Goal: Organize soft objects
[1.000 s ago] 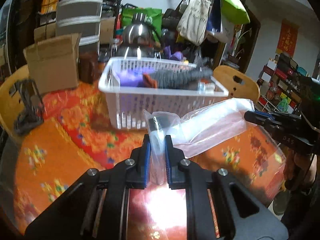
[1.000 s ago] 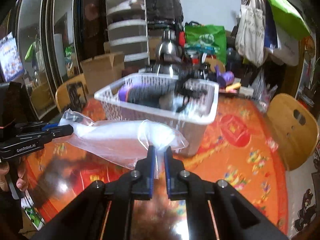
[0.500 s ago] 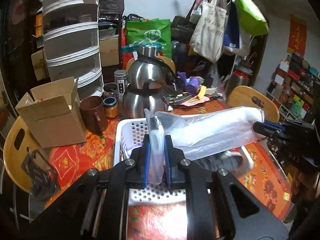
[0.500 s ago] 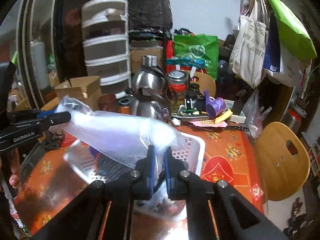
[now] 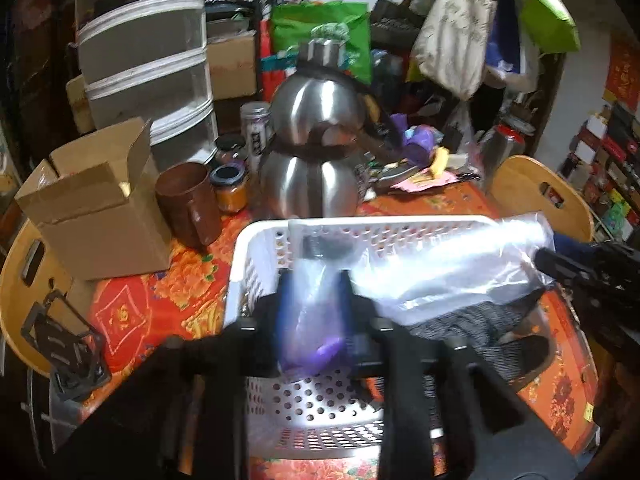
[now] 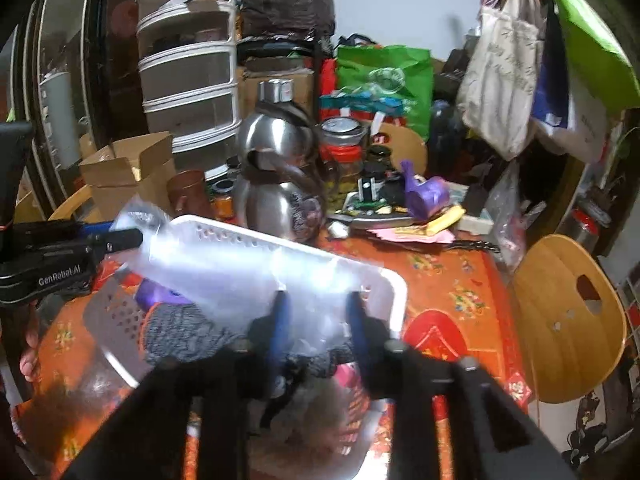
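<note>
A clear plastic bag point(image 5: 448, 264) stretches across the top of a white perforated basket point(image 5: 256, 264) that stands on a surface covered with a red and orange flowered cloth point(image 5: 132, 312). The left gripper point(image 5: 311, 312) sits at the bag's end toward nine o'clock in the left wrist view, and the right gripper point(image 6: 318, 328) at the other end, toward three o'clock. Both sets of jaws have just been opening and now stand parted about halfway; a bag end lies loosely in each gap, and the blue pads do not seem to press on it, though motion blur makes that uncertain. By the look of it, the bag is being let go over the basket, so this item is close to done but has not yet settled inside. Already in the basket lie a grey knitted piece point(image 6: 180, 332), something purple point(image 6: 156, 294) and a pink scrap point(image 6: 346, 376). No other soft thing waiting on the cloth can be made out. In the right wrist view, the left gripper's black body at nine o'clock carries white lettering reading "GenRobot.AI" point(image 6: 59, 270). A cream tote bag point(image 6: 500, 76) hanging at two o'clock bears print too blurred to read, as do the jar labels near the steel kettle point(image 5: 312, 160).
</note>
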